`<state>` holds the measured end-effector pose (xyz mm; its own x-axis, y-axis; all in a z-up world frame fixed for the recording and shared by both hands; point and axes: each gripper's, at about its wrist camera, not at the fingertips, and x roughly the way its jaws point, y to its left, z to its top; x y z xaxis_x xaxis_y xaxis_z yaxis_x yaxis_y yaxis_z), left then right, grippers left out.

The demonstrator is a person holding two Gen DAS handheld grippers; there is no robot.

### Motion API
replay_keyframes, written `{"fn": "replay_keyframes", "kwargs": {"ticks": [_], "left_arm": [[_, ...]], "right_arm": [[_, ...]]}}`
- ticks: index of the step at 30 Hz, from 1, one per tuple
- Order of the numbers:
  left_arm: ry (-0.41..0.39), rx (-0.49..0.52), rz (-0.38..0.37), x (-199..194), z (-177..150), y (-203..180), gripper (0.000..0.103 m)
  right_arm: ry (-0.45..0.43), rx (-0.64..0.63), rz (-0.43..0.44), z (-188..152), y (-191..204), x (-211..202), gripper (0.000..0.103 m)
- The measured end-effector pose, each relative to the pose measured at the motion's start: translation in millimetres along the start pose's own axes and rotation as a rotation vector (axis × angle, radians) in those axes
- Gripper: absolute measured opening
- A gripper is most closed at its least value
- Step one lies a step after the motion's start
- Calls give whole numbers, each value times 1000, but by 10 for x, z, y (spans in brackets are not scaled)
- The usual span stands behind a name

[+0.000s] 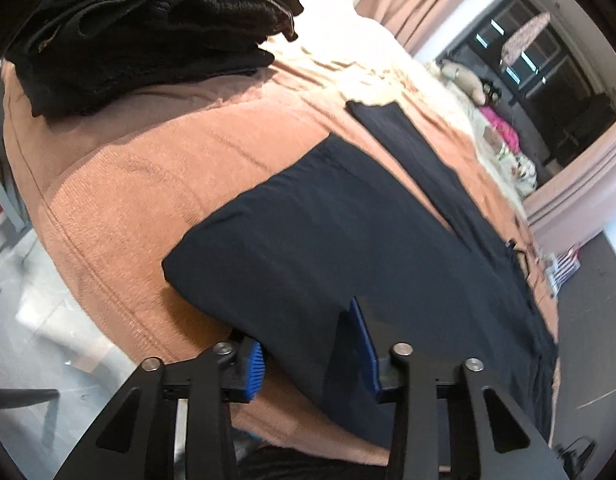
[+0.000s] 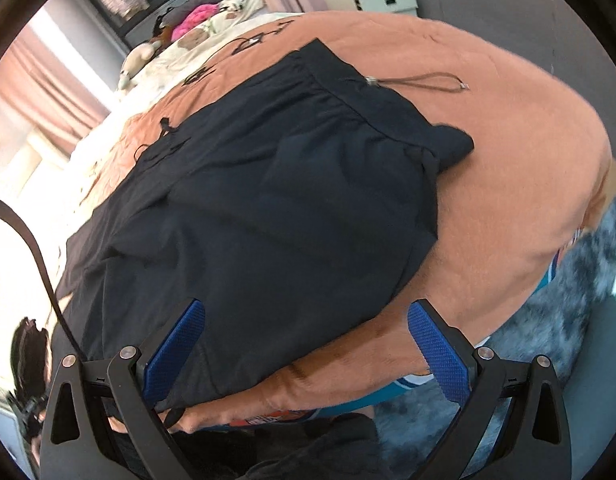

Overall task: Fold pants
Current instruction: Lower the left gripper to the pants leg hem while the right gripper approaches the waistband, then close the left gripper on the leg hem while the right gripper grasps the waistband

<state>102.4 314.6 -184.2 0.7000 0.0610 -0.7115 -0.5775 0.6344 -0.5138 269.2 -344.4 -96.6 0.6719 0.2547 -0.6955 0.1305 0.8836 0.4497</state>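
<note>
the pants (image 1: pixel 348 216) stretch lengthwise away from the left gripper (image 1: pixel 312 356), whose jaws straddle the near edge unclosed. the right gripper (image 2: pixel 308 344) hangs spread wide at the waistband end.

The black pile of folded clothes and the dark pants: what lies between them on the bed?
Only bare orange blanket separates the folded black clothes from the pants, seen in the left wrist view.

Matt, smooth dark cloth pants (image 1: pixel 348 220) on a fuzzy orange blanket (image 1: pixel 128 184); textured blue pads (image 2: pixel 440 344), matt black plastic arms.
</note>
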Motion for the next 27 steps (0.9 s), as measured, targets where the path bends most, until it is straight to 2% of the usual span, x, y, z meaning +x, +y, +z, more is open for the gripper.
{"fn": "replay_keyframes", "kwargs": {"ticks": [3,10,18,20,22,27], "left_arm": [[-12,-28,-1,5,-15,5,27],[-21,-66,-23,4,-41,60,4],[-163,-94,38,-324,240,85,2],[-154,-86,40,-330,307,98,2],[-144,-72,50,-309,329,84,2],[-133,-68,58,-274,338,67,2]], "right_arm": [[13,42,1,13,-120,75,91],[-28,100,8,47,-375,81,89],[-72,181,55,203,-593,125,83],[-75,174,57,233,-598,153,82],[-69,175,68,262,-626,214,76],[-61,211,89,351,-724,382,73]]}}
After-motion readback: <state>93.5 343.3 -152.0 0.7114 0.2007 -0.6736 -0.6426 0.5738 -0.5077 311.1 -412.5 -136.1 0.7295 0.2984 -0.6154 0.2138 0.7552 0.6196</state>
